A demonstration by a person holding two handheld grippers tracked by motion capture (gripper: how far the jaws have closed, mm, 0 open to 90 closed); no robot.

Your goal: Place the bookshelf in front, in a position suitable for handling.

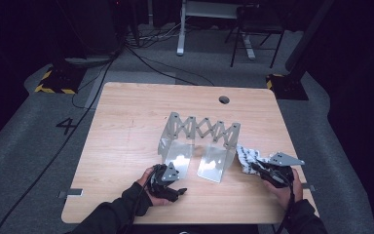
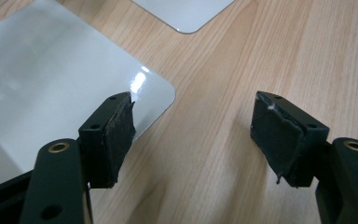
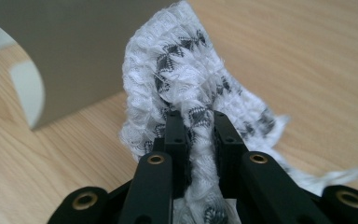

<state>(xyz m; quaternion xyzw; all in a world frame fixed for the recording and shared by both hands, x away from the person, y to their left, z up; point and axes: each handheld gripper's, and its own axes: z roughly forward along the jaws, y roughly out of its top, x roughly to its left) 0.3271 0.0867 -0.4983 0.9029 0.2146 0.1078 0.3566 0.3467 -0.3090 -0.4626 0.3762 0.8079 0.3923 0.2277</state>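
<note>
A grey metal rack (image 1: 199, 131) with a scissor-lattice back and two flat side plates stands mid-table. My left gripper (image 1: 174, 191) rests at the table's front, just before the rack's left plate (image 2: 51, 79), open with nothing between its pads (image 2: 116, 140). To the right of the rack's right plate (image 3: 74, 51), my right gripper (image 1: 259, 168) is shut on a white cloth with black pattern (image 3: 191, 88). The bunched cloth (image 1: 247, 158) rises between the jaws and drapes onto the wood.
The wooden table (image 1: 126, 126) has a round cable hole (image 1: 224, 99) at its far right. Beyond it on the grey floor are cables, a desk leg (image 1: 180, 29), a chair (image 1: 255, 24) and hazard-striped stand bases (image 1: 53, 80).
</note>
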